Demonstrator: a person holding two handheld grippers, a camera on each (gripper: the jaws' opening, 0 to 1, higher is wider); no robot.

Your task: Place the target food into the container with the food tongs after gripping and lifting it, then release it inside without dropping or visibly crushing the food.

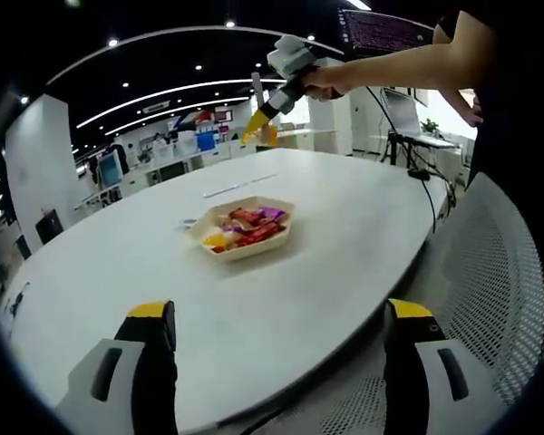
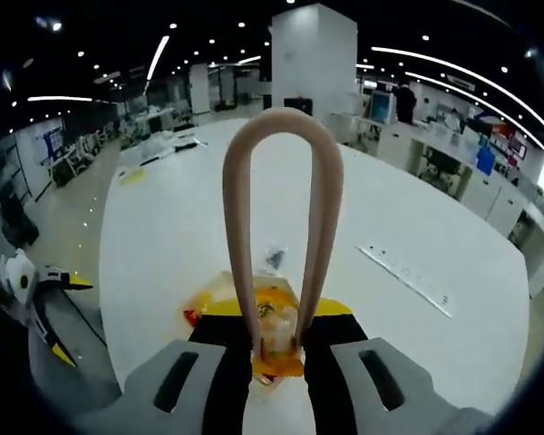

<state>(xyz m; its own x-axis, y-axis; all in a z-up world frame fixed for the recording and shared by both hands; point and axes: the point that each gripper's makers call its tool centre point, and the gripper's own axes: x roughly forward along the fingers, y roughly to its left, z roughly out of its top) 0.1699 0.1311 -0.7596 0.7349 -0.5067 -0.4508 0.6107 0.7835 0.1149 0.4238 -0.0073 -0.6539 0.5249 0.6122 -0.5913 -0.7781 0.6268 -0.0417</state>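
Note:
A pale tray (image 1: 286,227) of colourful wrapped snacks sits mid-table in the left gripper view. My left gripper (image 1: 281,313) is open at the near table edge, its jaws wide apart with nothing between them. A person's hand holds my right gripper (image 1: 265,125) high beyond the tray. In the right gripper view, my right gripper (image 2: 276,313) is shut on beige U-shaped food tongs (image 2: 240,199), whose bend rises away from the camera. A yellow-orange snack (image 2: 276,353) sits pinched between the tong arms at the jaws. The tray's edge (image 2: 208,299) peeks out behind them.
The white oval table (image 1: 344,217) carries a long thin strip (image 1: 240,187) and a small dark item (image 2: 274,256). A white mesh chair (image 1: 494,299) stands at the right. The person's arm (image 1: 399,65) reaches over the table. Desks and a tripod stand beyond.

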